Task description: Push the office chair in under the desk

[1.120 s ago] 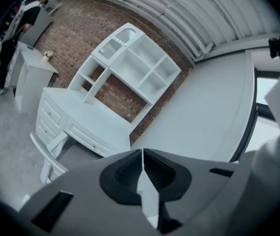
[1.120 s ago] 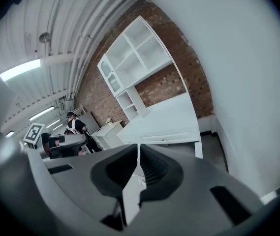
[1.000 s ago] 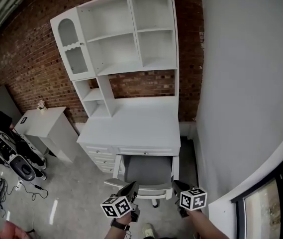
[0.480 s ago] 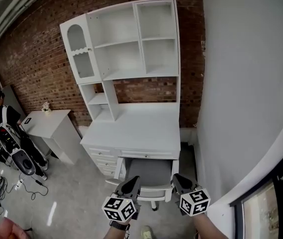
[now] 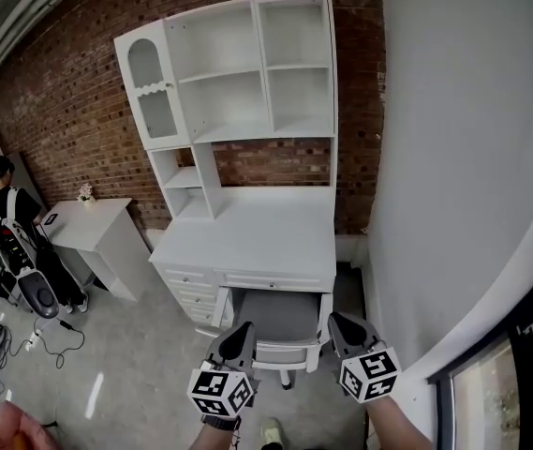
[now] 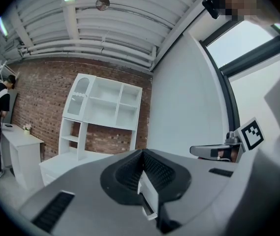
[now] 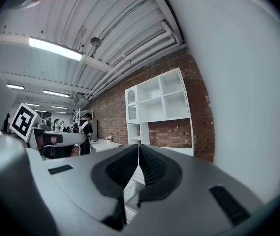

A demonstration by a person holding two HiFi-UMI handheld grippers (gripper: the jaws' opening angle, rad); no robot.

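The office chair (image 5: 275, 315), grey seat in a white frame, stands with its seat partly under the white desk (image 5: 257, 237). Its back edge sticks out toward me. Both grippers hover level above and in front of the chair, touching nothing. The left gripper (image 5: 240, 331) is shut and empty, and its closed jaws (image 6: 142, 151) point toward the desk and hutch (image 6: 103, 102). At the same height to its right, the right gripper (image 5: 341, 324) is also shut with nothing between its jaws (image 7: 139, 145). The hutch (image 7: 159, 102) fills the right gripper view ahead.
A grey wall (image 5: 453, 157) runs close along the desk's right side, with a window at the lower right. A small white side table (image 5: 88, 228) stands left of the desk. Beyond it a person (image 5: 13, 223) stands by equipment, and cables (image 5: 4, 354) lie on the floor.
Both grippers have risen from the chair's back edge and rolled a little. Their jaws stay shut. The chair has not visibly moved.
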